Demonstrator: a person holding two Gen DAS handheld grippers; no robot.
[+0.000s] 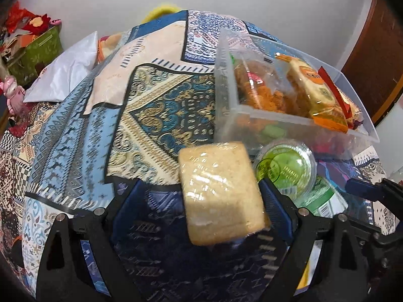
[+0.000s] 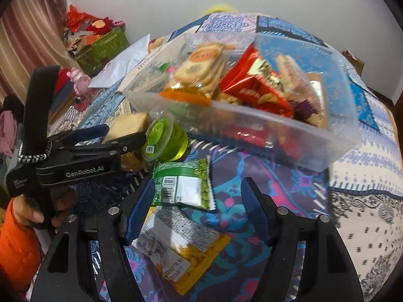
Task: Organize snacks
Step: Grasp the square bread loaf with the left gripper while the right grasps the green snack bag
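**Left gripper open beside wrapped cake, right wide over packets**

Left gripper (image 1: 201, 196) jaws spread; wrapped cake (image 1: 221, 193) against right finger, left finger apart. Green jelly cup (image 1: 286, 167) just beyond, then clear bin (image 1: 297, 123). Right gripper (image 2: 197, 203) wide, empty, around green pea packet (image 2: 183, 183).

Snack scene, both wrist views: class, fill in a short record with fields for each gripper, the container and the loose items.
left gripper: jaws open, wrapped cake between them, touching one jaw only
right gripper: jaws open, empty, above green packet
container: clear plastic bin holding several snack packs
loose items: green jelly cup, green packet, yellow packet
surface: patterned cloth
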